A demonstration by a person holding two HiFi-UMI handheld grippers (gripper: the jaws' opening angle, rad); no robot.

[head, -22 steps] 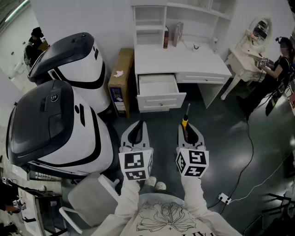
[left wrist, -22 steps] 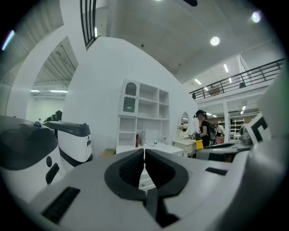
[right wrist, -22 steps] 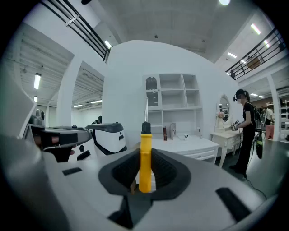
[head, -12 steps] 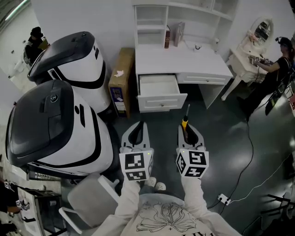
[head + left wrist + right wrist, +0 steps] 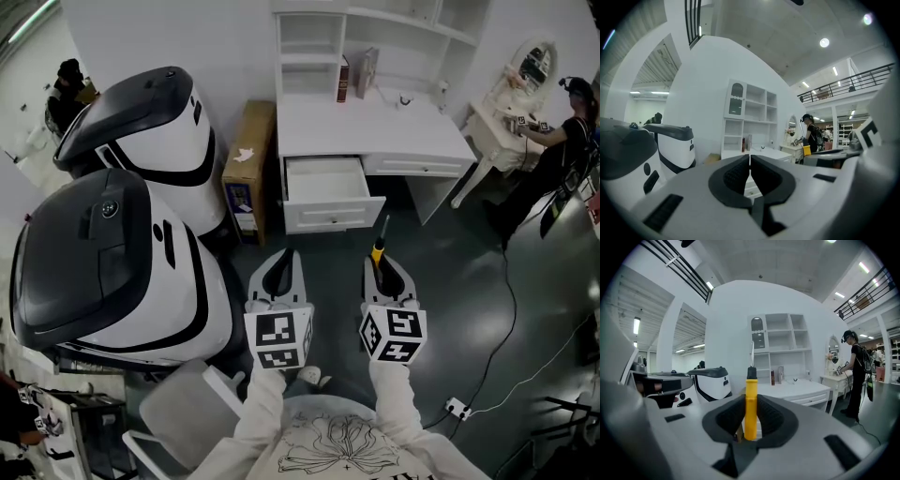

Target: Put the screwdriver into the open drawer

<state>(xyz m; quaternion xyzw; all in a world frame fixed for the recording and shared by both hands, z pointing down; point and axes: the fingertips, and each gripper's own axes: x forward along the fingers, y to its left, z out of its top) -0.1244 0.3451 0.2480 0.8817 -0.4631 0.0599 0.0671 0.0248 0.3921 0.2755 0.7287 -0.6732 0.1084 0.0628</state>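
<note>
In the right gripper view we find the right gripper (image 5: 750, 401) with its two dark jaws closed against the yellow handle of the screwdriver (image 5: 750, 413), which stands up between them, its black collar and thin metal shaft rising above the jaw tips. From the head view we see the same gripper (image 5: 379, 265) held out in front of the person's body, the screwdriver (image 5: 378, 246) pointing forward from it toward the desk. The left gripper (image 5: 750, 164) has its jaws brought together with only a thin slit between them and nothing in it; in the head view we see it (image 5: 283, 255) level with the right one and just beside it, each gripper carried at the end of a white sleeve. Ahead of both stands the white desk (image 5: 375, 127), and its left drawer (image 5: 335, 214) is pulled out and open; the screwdriver tip lies near the drawer's front right corner but short of it, over the dark floor. On the desk top we can make out a few upright books (image 5: 343, 78) under the shelves. A cardboard box (image 5: 247, 164) leans beside the desk's left side, and two large white and black machines (image 5: 122, 253) fill the left. At the far right a person (image 5: 567, 141) stands by a small dressing table (image 5: 502, 112).
</note>
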